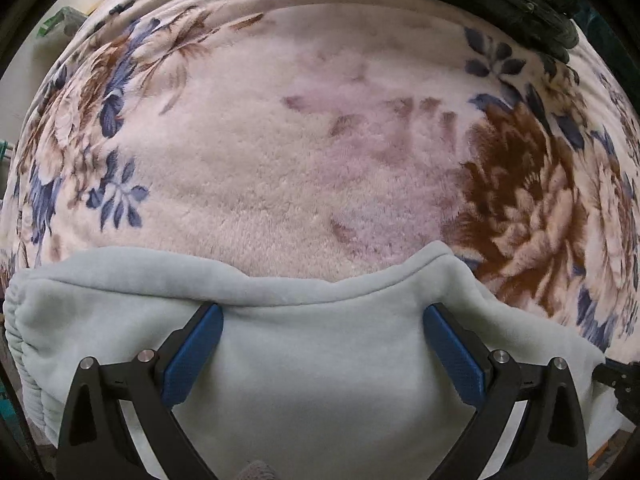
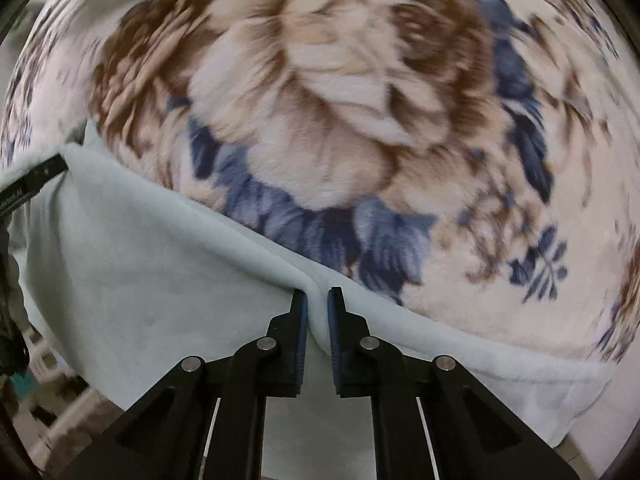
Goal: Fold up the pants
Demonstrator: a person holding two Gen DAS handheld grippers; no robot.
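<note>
Over the floral blanket (image 1: 280, 168), both grippers point downward. Pale mint fleece pants (image 1: 320, 360) lie across the near edge of the blanket in both wrist views; blanket pattern shows beyond the garment's far hem.

Left gripper (image 1: 323, 316): blue-padded fingers (image 1: 200, 352) stand wide apart, cloth spread loosely between them, pads not pressing on it. Gathered, ribbed band of the pants (image 1: 20, 344) sits at the far left of this view, hanging past the blanket's edge. A dark strap or bag edge (image 1: 500, 0) lies on the blanket's far side.

Right gripper (image 2: 318, 300): fingers (image 2: 298, 344) drawn close together, pinching a raised fold of the pants (image 2: 140, 272) at the hem nearest the big brown-and-blue flower (image 2: 340, 92) on the blanket (image 2: 520, 200). Fabric puckers up between the pads. Blanket pattern here is motion-blurred. Part of the other gripper's black body (image 2: 36, 178) shows at the left edge, against the cloth.
</note>
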